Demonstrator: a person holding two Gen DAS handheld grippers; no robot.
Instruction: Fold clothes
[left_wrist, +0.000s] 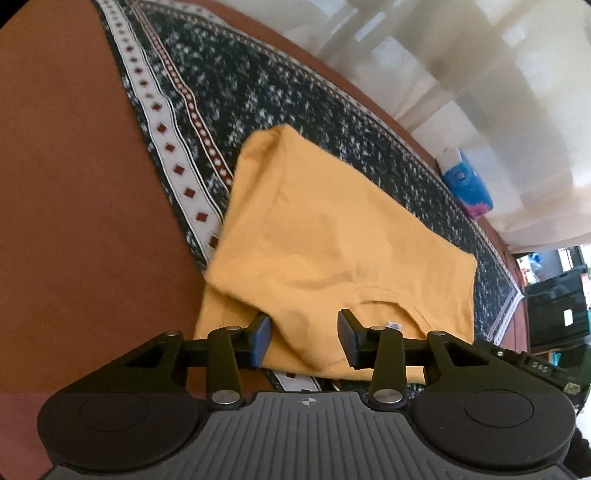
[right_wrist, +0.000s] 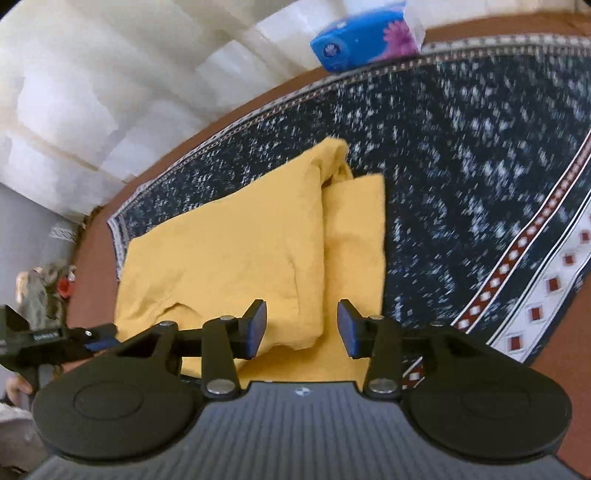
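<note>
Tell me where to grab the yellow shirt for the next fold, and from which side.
Grip the near collar edge of the yellow shirt, coming down from the near side. Each open gripper, left and right, already hangs over that edge with nothing pinched. The side flaps are folded in, so the shirt probably lifts as one narrow strip off the patterned cloth.
</note>
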